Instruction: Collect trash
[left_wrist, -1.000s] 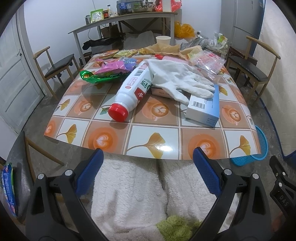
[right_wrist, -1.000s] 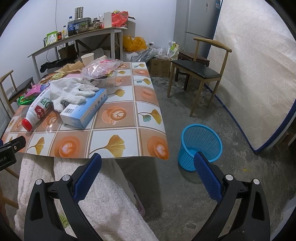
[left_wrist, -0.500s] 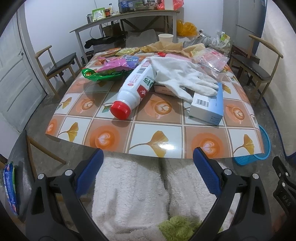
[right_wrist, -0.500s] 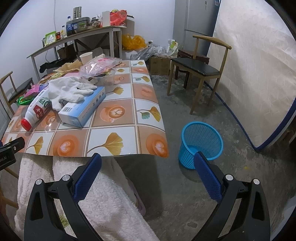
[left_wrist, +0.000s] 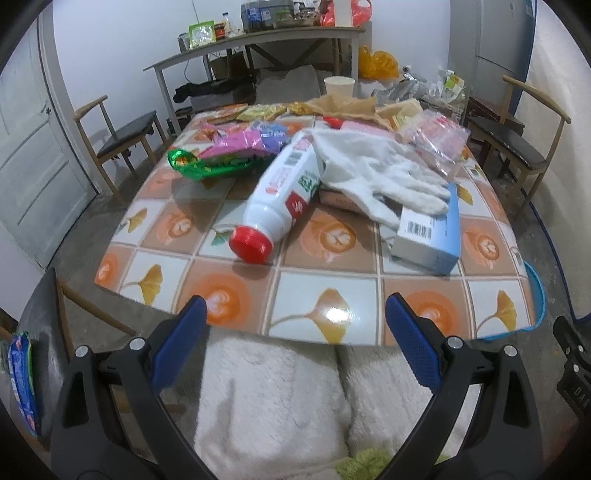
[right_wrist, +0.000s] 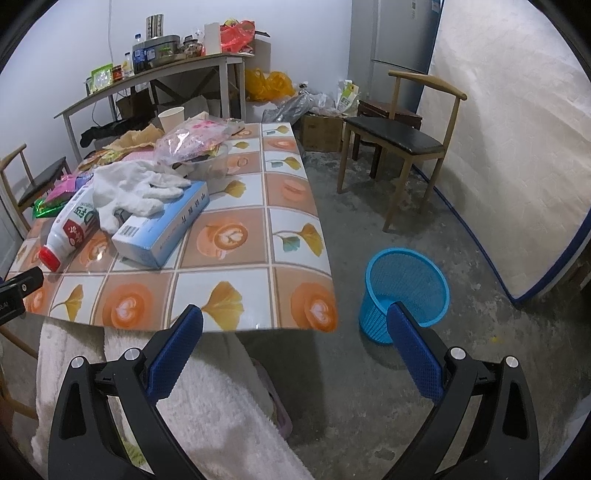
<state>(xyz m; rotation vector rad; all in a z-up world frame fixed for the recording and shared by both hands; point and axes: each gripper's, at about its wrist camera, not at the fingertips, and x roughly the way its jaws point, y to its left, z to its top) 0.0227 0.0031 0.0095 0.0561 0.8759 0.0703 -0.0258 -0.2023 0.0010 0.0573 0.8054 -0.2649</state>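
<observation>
Both claws have edged closer to the bench (left_wrist: 306, 295) since a second ago, each spread wide and gripping nothing: left claw (left_wrist: 295, 343), right claw (right_wrist: 295, 350). From left, crumpled green and pink wrappers (left_wrist: 225, 155), a fallen white bottle (left_wrist: 284, 195) with red cap, white gloves (left_wrist: 376, 177) draped over a blue box (left_wrist: 432, 236). Bare tiles run along the near edge. A blue basket (right_wrist: 406, 288) stands on open floor, right of the bench.
</observation>
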